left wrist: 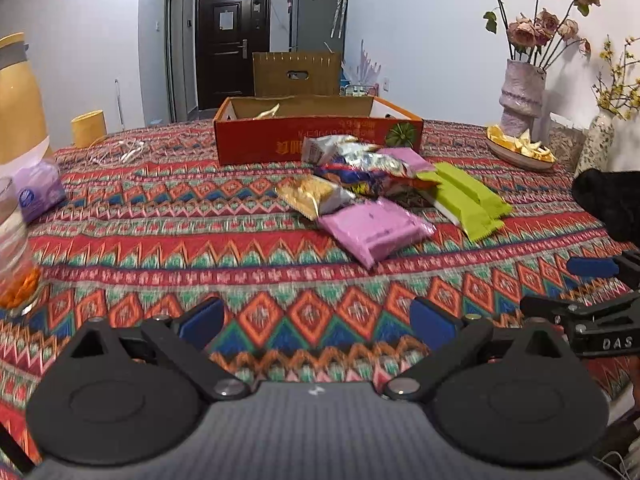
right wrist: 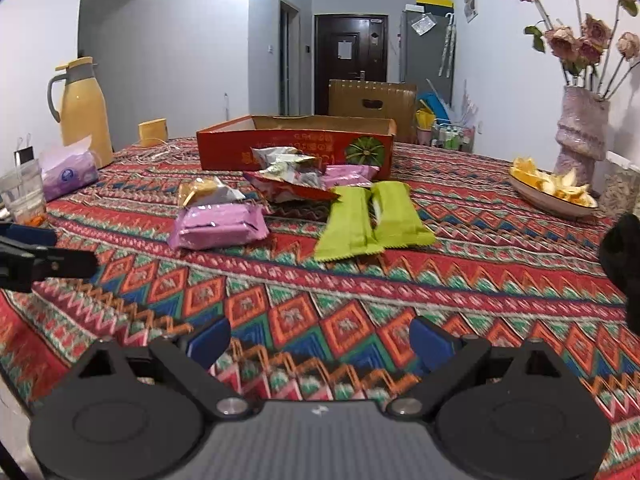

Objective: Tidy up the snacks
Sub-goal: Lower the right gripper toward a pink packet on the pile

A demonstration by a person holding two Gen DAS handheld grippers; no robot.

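Note:
A pile of snack packets lies mid-table in front of a red cardboard box (left wrist: 260, 140) (right wrist: 228, 148). Nearest are a pink packet (left wrist: 372, 230) (right wrist: 218, 226), two green packets (left wrist: 468, 196) (right wrist: 372, 220), a gold packet (left wrist: 310, 196) (right wrist: 204, 192) and a red-and-blue packet (left wrist: 360, 178) (right wrist: 292, 190). One packet lies inside the box (left wrist: 266, 112). My left gripper (left wrist: 316, 322) is open and empty, low over the cloth, short of the pile. My right gripper (right wrist: 320, 342) is open and empty too, and shows at the right of the left wrist view (left wrist: 592, 292).
A yellow flask (right wrist: 86, 112), purple tissue pack (right wrist: 68, 174) and glass jar (right wrist: 24, 196) stand on the left. A plate of orange peel (right wrist: 556, 190) and a vase of dried roses (right wrist: 582, 132) stand on the right. The patterned cloth (left wrist: 280, 272) covers the table.

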